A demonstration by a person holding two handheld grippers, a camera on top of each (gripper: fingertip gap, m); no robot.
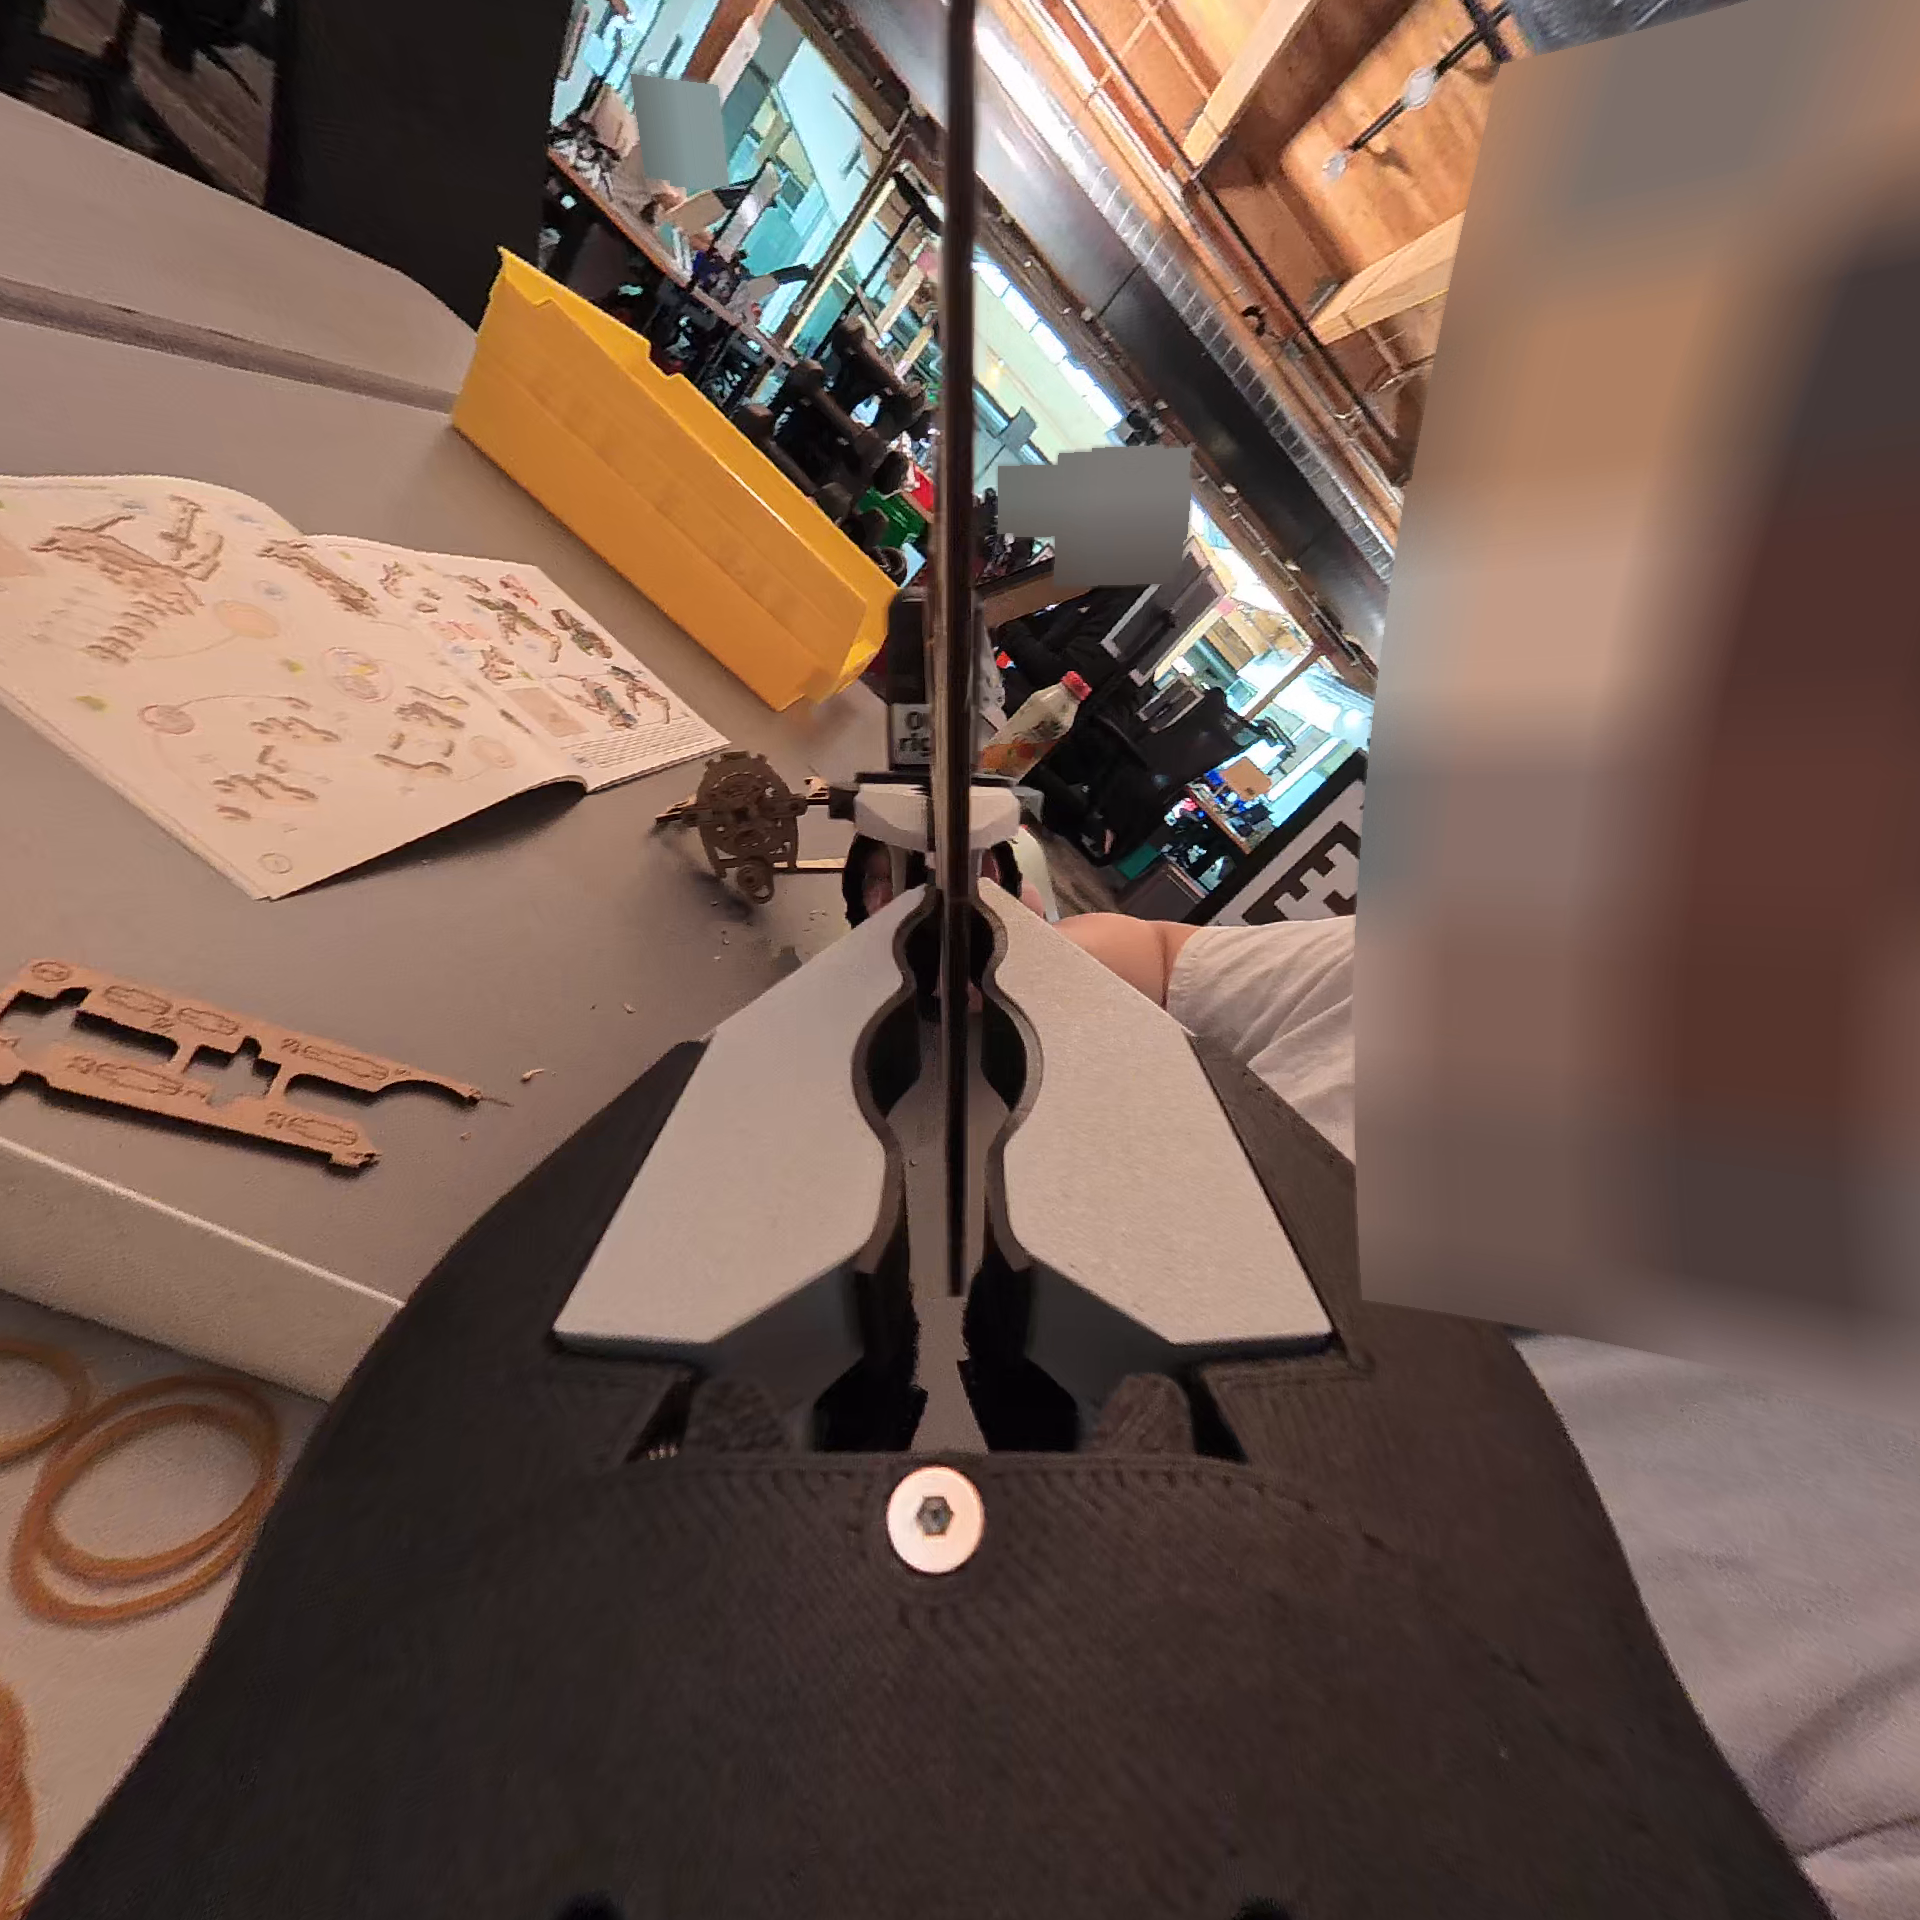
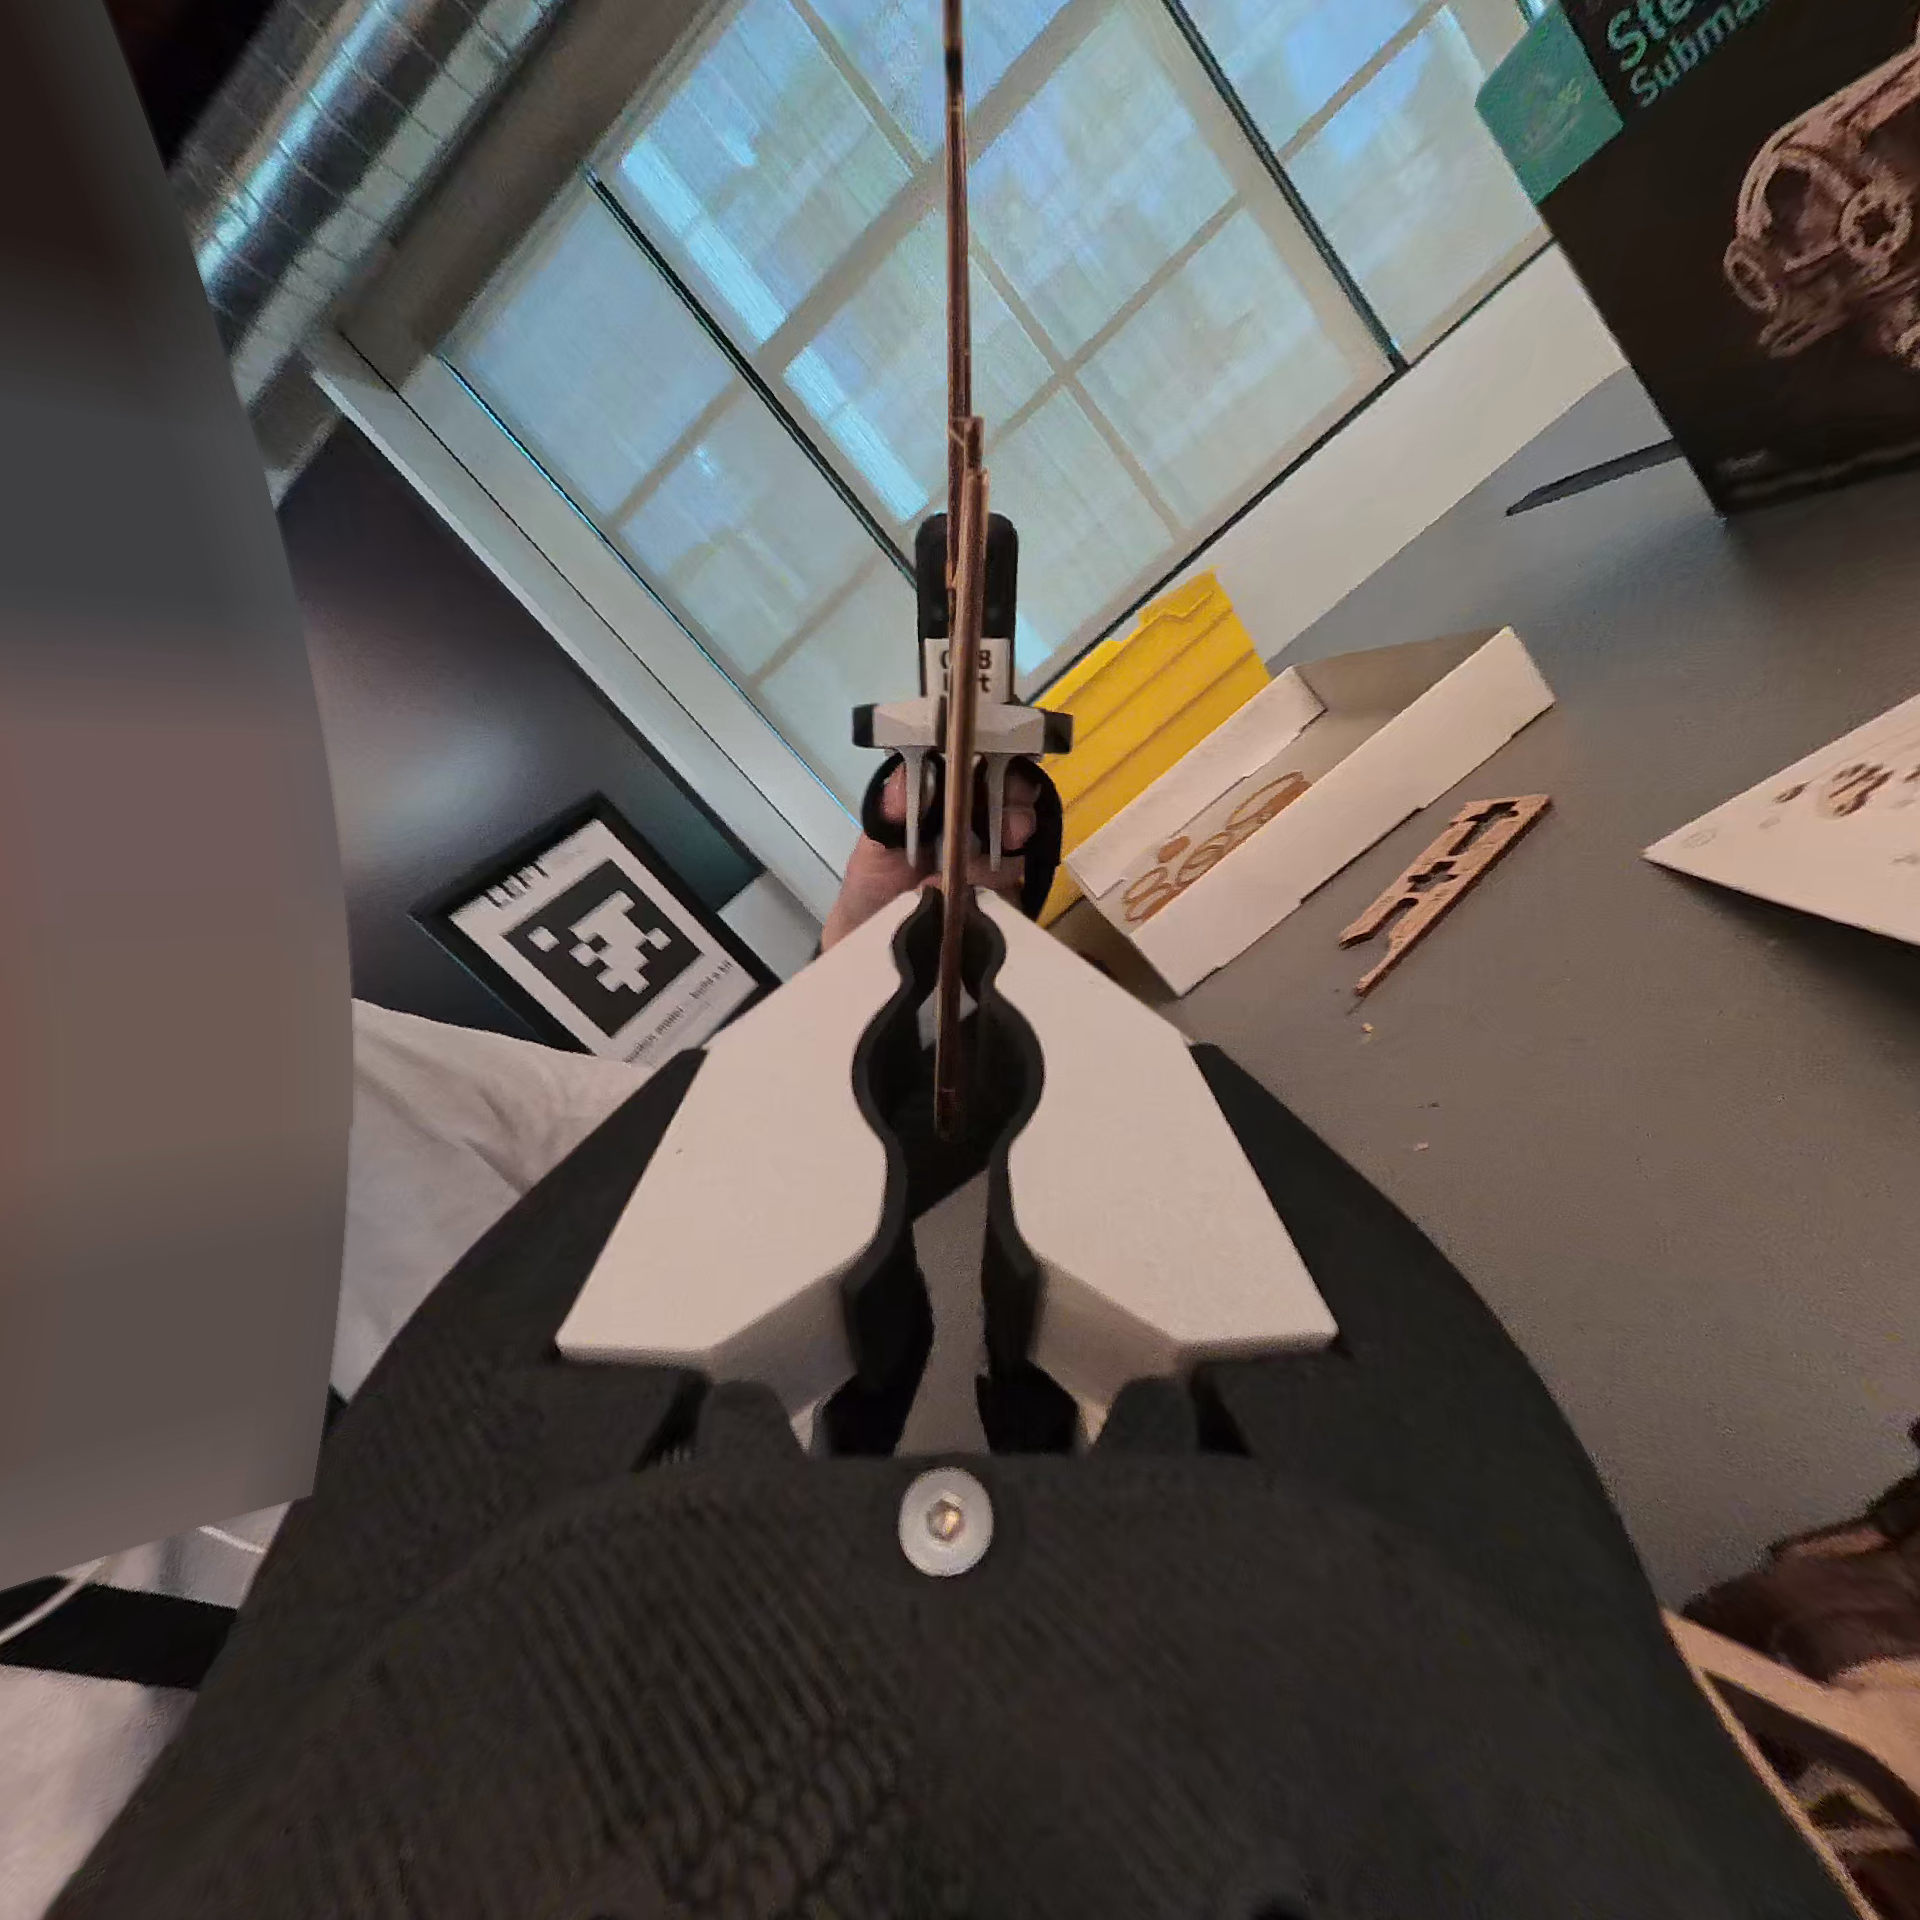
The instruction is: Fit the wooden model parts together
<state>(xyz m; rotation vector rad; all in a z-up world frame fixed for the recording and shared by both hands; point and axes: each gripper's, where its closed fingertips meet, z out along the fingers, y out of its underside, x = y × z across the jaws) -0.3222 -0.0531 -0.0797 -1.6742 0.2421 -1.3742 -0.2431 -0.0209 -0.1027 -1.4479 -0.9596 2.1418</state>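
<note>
- Left gripper [image 1: 951,914] & right gripper [image 2: 951,914] face each other, both pinched tight on one thin wood sheet [image 2: 958,312] seen edge-on – held up off the table [image 1: 499,966], prob. to steady it for popping parts.
- Gear assembly [image 1: 743,821] sits far, by booklet [image 1: 312,665]; spent fret [image 1: 197,1060] near-left.

My left gripper [image 1: 951,914] and my right gripper [image 2: 951,914] face each other above the grey table [image 1: 499,966], each pinching an edge of the same thin flat wooden sheet [image 1: 954,520] that stands edge-on between them. Seen from my left gripper, the small geared wooden assembly [image 1: 743,821] sits on the table just before the open instruction booklet [image 1: 312,665]; the yellow plastic bin [image 1: 665,488] lies behind the booklet. Nearer me, a cut-out wooden fret [image 1: 208,1070] rests on the shallow white cardboard tray [image 1: 187,1268], rubber bands [image 1: 135,1496] beside it.
</note>
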